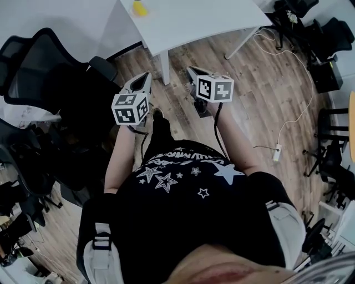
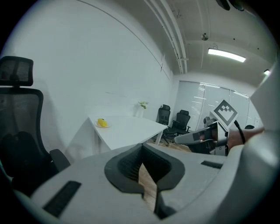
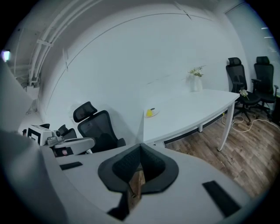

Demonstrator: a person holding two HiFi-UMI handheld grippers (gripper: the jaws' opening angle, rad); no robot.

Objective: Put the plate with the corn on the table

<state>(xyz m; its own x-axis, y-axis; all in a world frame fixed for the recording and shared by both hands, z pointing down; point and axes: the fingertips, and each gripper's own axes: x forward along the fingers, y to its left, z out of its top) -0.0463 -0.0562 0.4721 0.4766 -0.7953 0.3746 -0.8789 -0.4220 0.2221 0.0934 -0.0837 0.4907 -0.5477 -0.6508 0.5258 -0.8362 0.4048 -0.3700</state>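
An office chair [image 1: 33,61] is seen at left, beside the left gripper [image 1: 143,82], whose jaws are pressed together on nothing. The plate with the corn [image 1: 140,8] already lies near a corner of the white table [image 1: 199,19], well apart from both grippers. The right gripper [image 1: 195,75] is likewise clamped empty. Should the plate be handled, jaws would need spreading first and the rim kept level.
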